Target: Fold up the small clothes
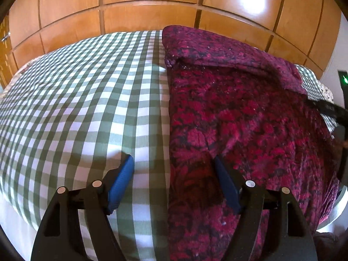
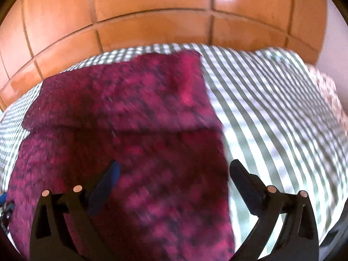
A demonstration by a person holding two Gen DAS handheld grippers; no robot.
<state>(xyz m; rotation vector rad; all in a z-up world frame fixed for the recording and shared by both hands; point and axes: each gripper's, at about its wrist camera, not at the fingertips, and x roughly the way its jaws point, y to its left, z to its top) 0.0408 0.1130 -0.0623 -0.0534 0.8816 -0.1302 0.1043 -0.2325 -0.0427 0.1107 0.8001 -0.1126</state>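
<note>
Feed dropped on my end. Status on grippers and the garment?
Left gripper open, straddling the garment's edge. Right gripper open, nothing held. Magenta garment flat on checked bed, far end folded over. Nothing in the way.

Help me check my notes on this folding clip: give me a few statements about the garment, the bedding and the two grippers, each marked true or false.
1. The magenta patterned garment lies on a green-and-white checked sheet. True.
2. The garment's far end is folded over onto itself. True.
3. The left gripper is clamped on the garment. False: its jaws stand open across the garment's edge, gripping nothing.
4. The right gripper is shut. False: its jaws are wide open over the garment's other edge.
5. Wooden cabinet panels stand behind the bed. True.
</note>
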